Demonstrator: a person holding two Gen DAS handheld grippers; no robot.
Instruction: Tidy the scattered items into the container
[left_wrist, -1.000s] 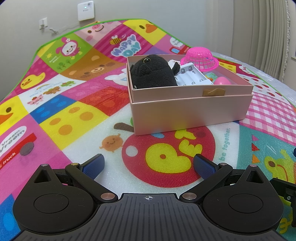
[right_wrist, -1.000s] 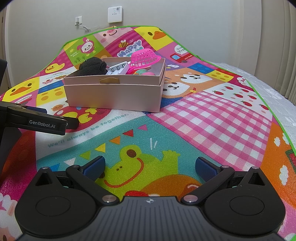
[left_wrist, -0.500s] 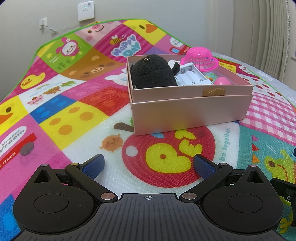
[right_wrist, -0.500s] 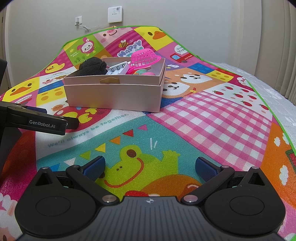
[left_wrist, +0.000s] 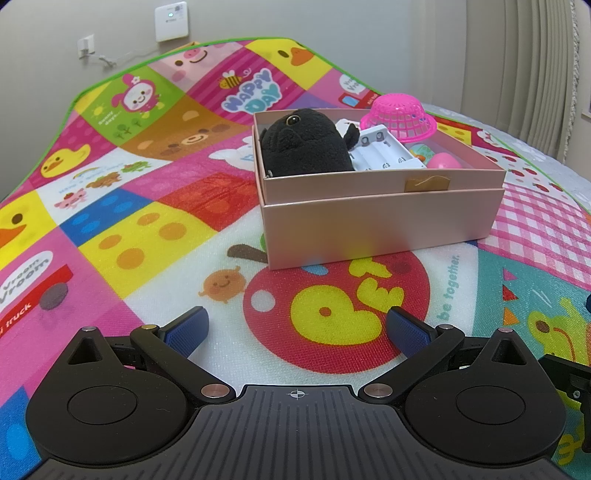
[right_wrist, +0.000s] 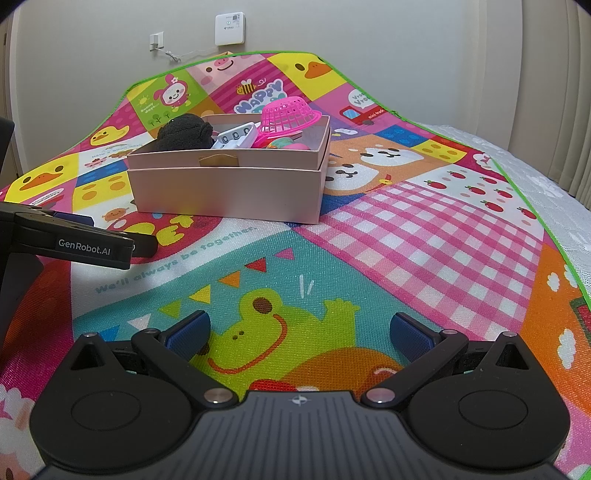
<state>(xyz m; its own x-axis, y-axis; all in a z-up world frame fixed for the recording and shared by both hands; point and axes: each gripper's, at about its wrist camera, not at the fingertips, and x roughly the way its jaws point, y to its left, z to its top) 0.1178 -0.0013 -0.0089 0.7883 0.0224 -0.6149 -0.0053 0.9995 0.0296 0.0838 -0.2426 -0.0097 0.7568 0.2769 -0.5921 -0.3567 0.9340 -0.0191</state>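
Note:
A pink cardboard box (left_wrist: 380, 221) (right_wrist: 229, 192) sits on the colourful play mat. Inside it lie a black plush toy (left_wrist: 304, 147) (right_wrist: 183, 133), a white battery holder (left_wrist: 384, 153) (right_wrist: 236, 136), a pink plastic basket (left_wrist: 400, 117) (right_wrist: 288, 112) tipped on the far side, and a pink egg (left_wrist: 443, 161). My left gripper (left_wrist: 297, 325) hovers open over the mat in front of the box, holding nothing. My right gripper (right_wrist: 301, 330) is open and empty too, further back and to the right of the box. The left gripper's body (right_wrist: 74, 243) shows at the left edge of the right wrist view.
The play mat (left_wrist: 129, 229) (right_wrist: 424, 236) covers a bed that meets a wall at the far end. White bedding (right_wrist: 546, 192) shows at the right, with curtains (left_wrist: 535, 66) behind. A wall socket with cable (right_wrist: 157, 40) and a white wall device (right_wrist: 229, 23) hang on the wall.

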